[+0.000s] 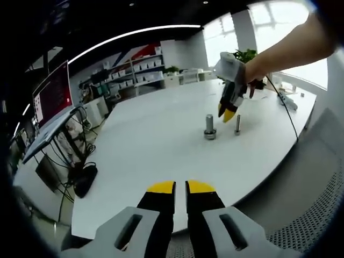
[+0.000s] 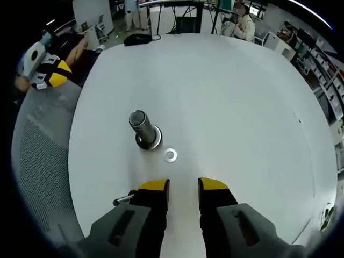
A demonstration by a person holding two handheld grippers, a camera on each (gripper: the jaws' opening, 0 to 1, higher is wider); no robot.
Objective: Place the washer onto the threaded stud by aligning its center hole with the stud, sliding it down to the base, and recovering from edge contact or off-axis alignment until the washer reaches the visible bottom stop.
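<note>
- Washer: a small flat ring, seen in the right gripper view lying flat on the white table, just beside the foot of the large stud and apart from it. It sits ahead of the right gripper, slightly left of the gap between the yellow-tipped jaws, untouched by either.
- Large threaded stud: stands upright on a wide round base, beyond the washer. In the left gripper view it is seen mid-table.
- Small bolt: stands upright just beside the large stud in the left gripper view; in the right gripper view it is seen partly hidden behind the left jaw.
- Right gripper: jaws spread with a clear gap, nothing between them. In the left gripper view it is held by a hand above the two studs, tips pointing down.
- Left gripper: held back at the near table edge, well apart from the studs; jaws nearly together with a narrow slit, holding nothing. It is seen off the table's edge in the right gripper view.
- Laptop: open on a stand beside the table.
</note>
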